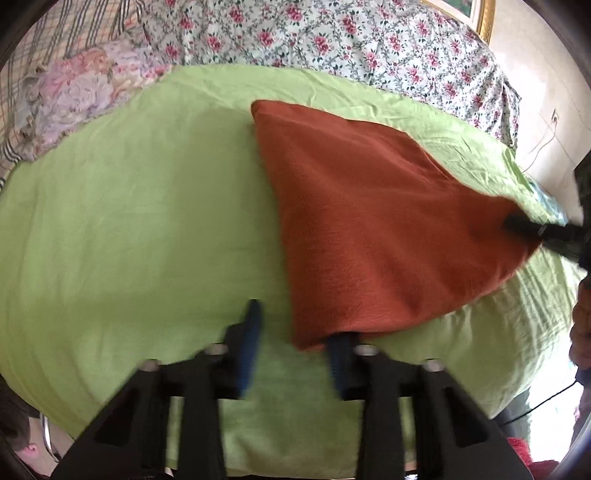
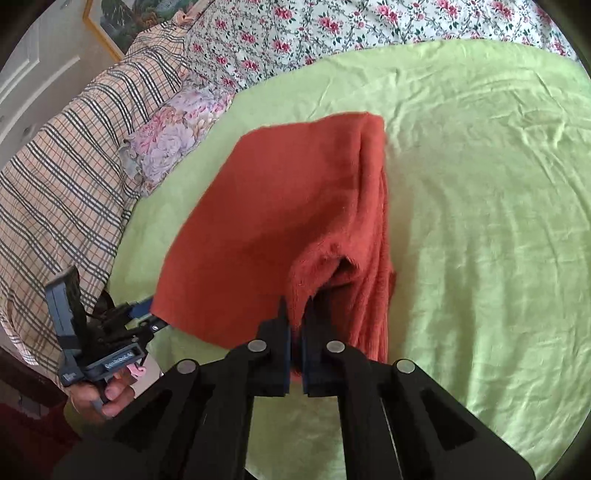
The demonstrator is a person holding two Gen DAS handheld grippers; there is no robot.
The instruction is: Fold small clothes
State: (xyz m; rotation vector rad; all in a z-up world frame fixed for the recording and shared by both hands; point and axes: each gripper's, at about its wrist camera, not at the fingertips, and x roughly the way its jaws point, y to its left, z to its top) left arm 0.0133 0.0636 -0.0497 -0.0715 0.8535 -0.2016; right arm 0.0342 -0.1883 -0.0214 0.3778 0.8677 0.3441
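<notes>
Currently, two-handed hold on one piece.
Cloth: rust-red garment (image 2: 280, 221) on the green sheet (image 2: 480, 221), partly lifted, spread between my two grippers.
Right gripper (image 2: 297, 317): jaws clamped on a bunched near corner of the garment.
Left gripper (image 1: 295, 332): jaws part-way in; one finger under the garment's near corner, the other clear on the sheet. I cannot tell if it grips.
Axis: garment's long side runs away from me, toward the floral bedding (image 2: 332, 29).
Nearer hand: both at the near edge.
Containers: none seen.
</notes>
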